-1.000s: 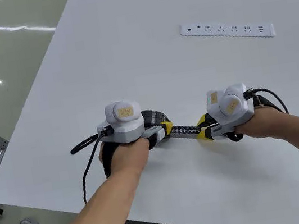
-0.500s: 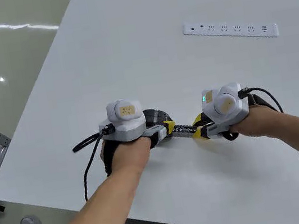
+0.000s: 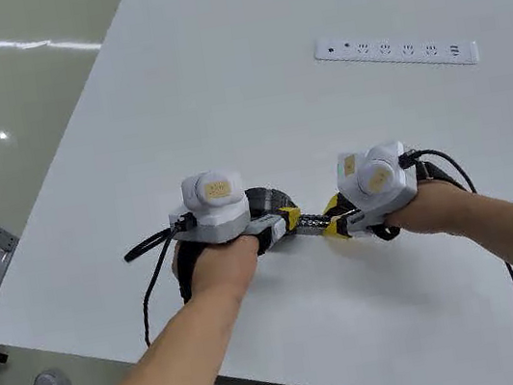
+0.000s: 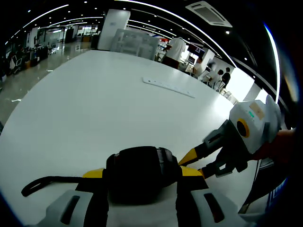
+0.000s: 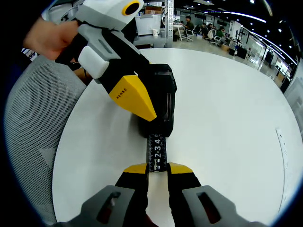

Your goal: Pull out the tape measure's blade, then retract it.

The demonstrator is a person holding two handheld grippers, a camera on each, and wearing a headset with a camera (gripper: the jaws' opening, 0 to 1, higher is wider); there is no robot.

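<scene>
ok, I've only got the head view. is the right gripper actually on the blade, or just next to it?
Observer: On it. In the right gripper view, the right gripper has its yellow-tipped jaws shut on the blade.
Operator: how much blade is out?
Observer: Not much. The printed 2, 3, 4 and 5 show between those jaws and the tape measure case.
Operator: and the left one?
Observer: In the left gripper view, the left gripper clamps the black case, with one yellow tip on each side.
</scene>
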